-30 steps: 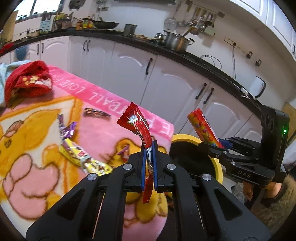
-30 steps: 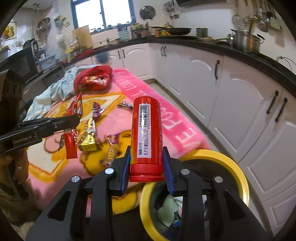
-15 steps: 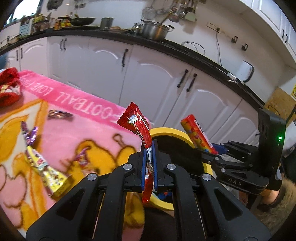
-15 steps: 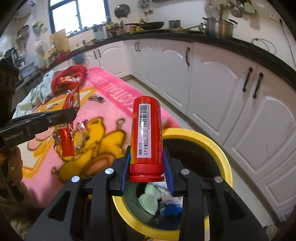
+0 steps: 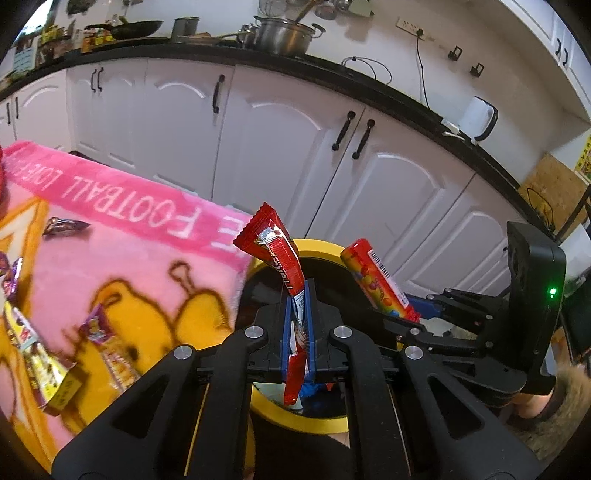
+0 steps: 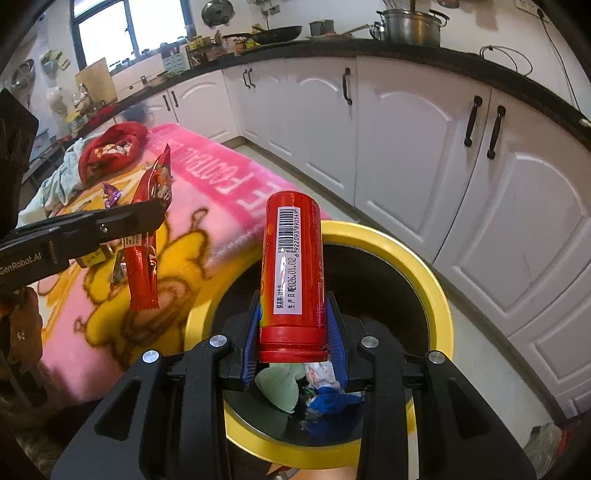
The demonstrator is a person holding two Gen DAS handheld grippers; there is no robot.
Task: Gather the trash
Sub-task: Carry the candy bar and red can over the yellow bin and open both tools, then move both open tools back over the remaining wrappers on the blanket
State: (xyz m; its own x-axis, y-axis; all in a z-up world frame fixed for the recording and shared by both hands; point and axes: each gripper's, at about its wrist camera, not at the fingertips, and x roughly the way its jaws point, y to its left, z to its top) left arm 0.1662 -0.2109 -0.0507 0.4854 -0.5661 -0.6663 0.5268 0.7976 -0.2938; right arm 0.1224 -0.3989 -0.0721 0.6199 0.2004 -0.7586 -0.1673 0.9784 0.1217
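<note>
At the left lay the pink fleece blanket with a yellow cartoon print (image 5: 122, 258), its near edge ending just beside the round black bin with a yellow rim (image 6: 436, 291), which stood on the pale floor in front of the row of white kitchen cabinets with black handles (image 5: 280, 155). Loose sweet wrappers lay scattered on the blanket, among them a yellow packet (image 5: 40, 365) near the left edge and a small dark wrapper (image 5: 64, 226) further back, while a red cloth bundle (image 6: 110, 147) sat at the blanket's far end. A black worktop (image 6: 369, 51) ran above the cabinets with a steel pot (image 5: 284, 35) on it. The bin's mouth was open upward, and crumpled green, white and blue rubbish (image 6: 314, 387) lay inside it. The left gripper (image 5: 298, 332) was closed tight on a long red foil snack wrapper (image 5: 275, 251), its blue pads pinching the wrapper near the middle so that both ends hung free, over the bin's rim on the blanket side. The right gripper (image 6: 293, 343) was clamped around the capped end of a red cylindrical candy tube with a barcode label (image 6: 291, 266), which stood tilted over the bin opening, well clear of the rim.
</note>
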